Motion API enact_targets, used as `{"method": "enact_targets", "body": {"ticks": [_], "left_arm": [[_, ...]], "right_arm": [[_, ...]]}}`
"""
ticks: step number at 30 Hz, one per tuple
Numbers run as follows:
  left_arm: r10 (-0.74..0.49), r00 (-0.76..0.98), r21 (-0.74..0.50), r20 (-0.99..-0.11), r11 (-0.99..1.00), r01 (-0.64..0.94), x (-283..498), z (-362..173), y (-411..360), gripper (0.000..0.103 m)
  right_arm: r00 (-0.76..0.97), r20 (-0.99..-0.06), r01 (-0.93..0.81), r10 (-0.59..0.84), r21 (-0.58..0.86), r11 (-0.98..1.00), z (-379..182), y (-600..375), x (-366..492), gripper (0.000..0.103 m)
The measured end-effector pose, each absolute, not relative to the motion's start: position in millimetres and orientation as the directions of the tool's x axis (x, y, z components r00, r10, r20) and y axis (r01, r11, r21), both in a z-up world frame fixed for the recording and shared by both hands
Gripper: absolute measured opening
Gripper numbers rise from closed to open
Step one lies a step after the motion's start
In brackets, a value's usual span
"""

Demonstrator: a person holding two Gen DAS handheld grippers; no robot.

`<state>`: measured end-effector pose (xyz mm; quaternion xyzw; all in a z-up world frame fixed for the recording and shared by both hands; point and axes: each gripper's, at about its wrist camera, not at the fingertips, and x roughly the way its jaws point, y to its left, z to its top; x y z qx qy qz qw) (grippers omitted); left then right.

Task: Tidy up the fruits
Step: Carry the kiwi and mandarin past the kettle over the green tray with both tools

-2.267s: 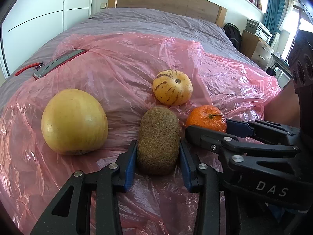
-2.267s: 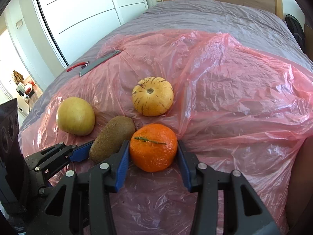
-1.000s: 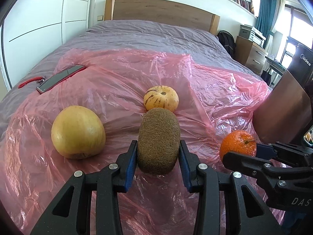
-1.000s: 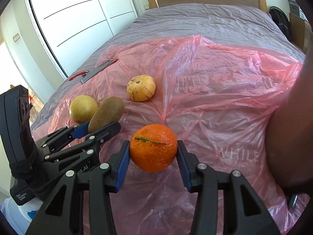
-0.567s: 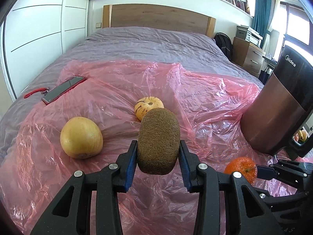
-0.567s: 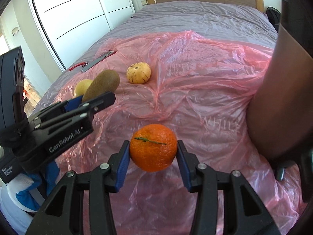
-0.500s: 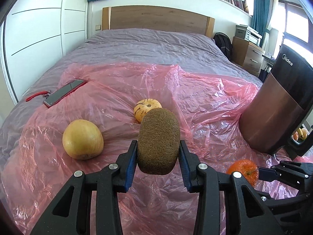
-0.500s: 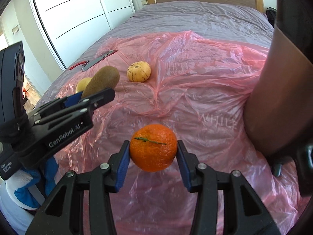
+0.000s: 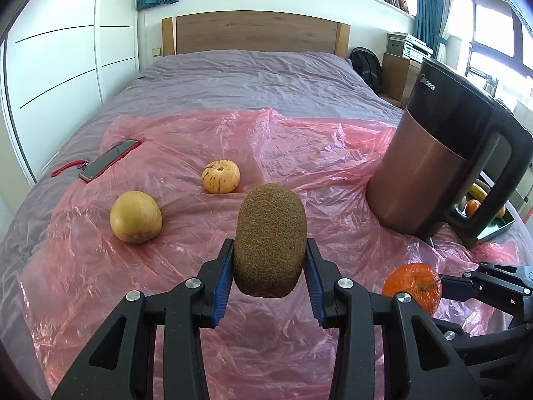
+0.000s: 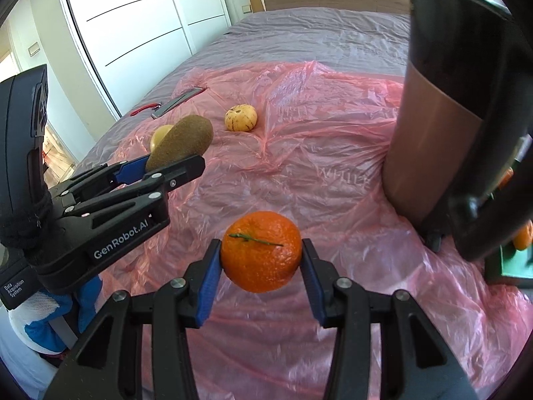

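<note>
My left gripper (image 9: 269,260) is shut on a brown kiwi (image 9: 269,238) and holds it above the pink plastic sheet (image 9: 333,166) on the bed. My right gripper (image 10: 261,260) is shut on an orange tangerine (image 10: 261,250), also in the air. The tangerine shows at the lower right of the left wrist view (image 9: 413,283); the kiwi shows at the left of the right wrist view (image 10: 181,141). A yellow apple (image 9: 135,212) and a small striped yellow fruit (image 9: 220,176) lie on the sheet. A green tray (image 9: 493,223) with fruit sits behind the kettle.
A tall copper and black kettle (image 9: 443,163) stands on the sheet at the right, with its handle toward me. A phone (image 9: 108,163) with a red strap lies at the sheet's far left edge. White wardrobes line the left wall.
Both grippers have lifted their fruits off the sheet and pulled back and up. The apple and striped fruit now look farther away, and the kettle has come fully into view.
</note>
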<state>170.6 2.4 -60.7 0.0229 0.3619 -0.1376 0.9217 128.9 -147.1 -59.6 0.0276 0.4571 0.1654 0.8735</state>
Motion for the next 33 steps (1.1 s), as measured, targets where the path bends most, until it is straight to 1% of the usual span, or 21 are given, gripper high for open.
{"method": "enact_targets", "body": {"ticks": [9,15,25,33], "left_arm": [[-0.26,0.656,-0.043,-0.709,0.944,0.328,133,-49,-31,0.035],[-0.33,0.591,-0.076,-0.736,0.908,0.412,105,-42,-67,0.035],[-0.433,0.491,-0.076,-0.756,0.803,0.591,64,-30,-155,0.035],[-0.488,0.434,-0.076,-0.757,0.725,0.684,64,-27,-232,0.035]], "right_arm": [[0.548,-0.78,-0.218,0.302,0.216,0.952,-45,-190,87,0.034],[0.58,-0.769,-0.15,0.268,0.222,0.963,-37,-234,66,0.034],[0.647,-0.744,0.009,0.165,0.224,0.974,-28,-324,45,0.034],[0.686,-0.724,0.132,0.069,0.217,0.967,-28,-398,46,0.034]]}}
